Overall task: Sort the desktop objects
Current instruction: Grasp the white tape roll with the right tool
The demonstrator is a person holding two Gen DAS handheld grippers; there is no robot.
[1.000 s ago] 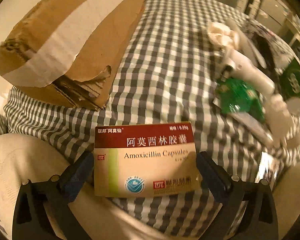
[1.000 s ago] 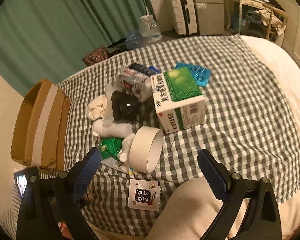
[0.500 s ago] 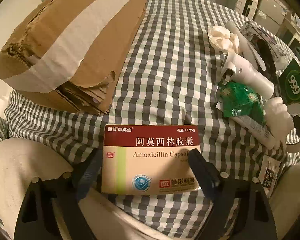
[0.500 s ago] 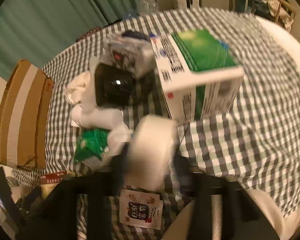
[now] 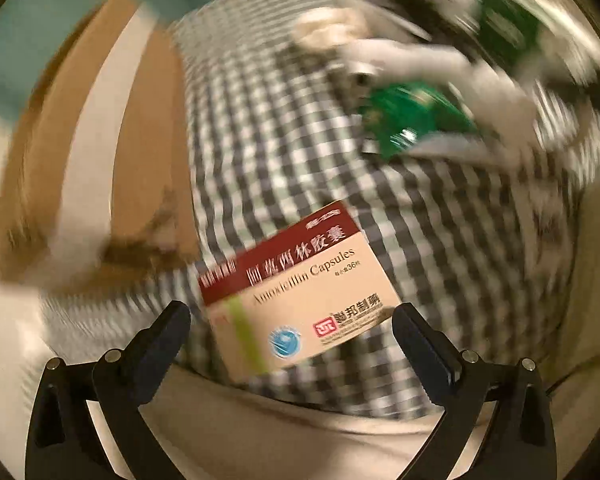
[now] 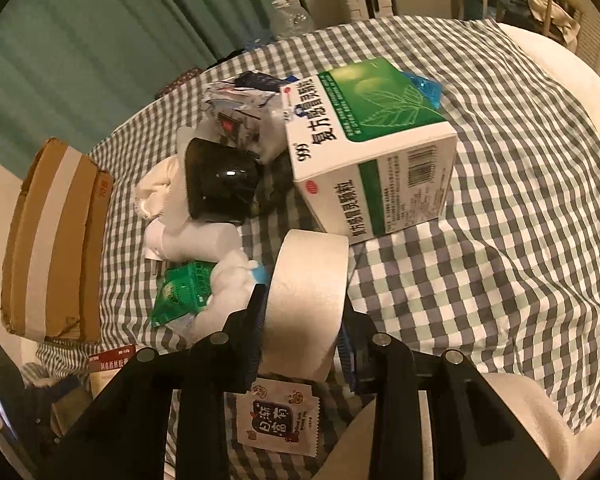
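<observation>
Dim warm indoor light, both views. Left wrist view heavily motion-smeared, only the amoxicillin box (image 5: 300,292) semi-legible. Right wrist view sharp, fisheye bending edges, dark vignette corners.

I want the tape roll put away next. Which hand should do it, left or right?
Right. The right gripper is already closed around the white tape roll. The left gripper is open, with the amoxicillin box between its fingers, and its view is blurred.

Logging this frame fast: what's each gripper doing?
Left gripper: open, holds nothing; pill box lies between its fingers.
Right gripper: shut on tape roll.
</observation>
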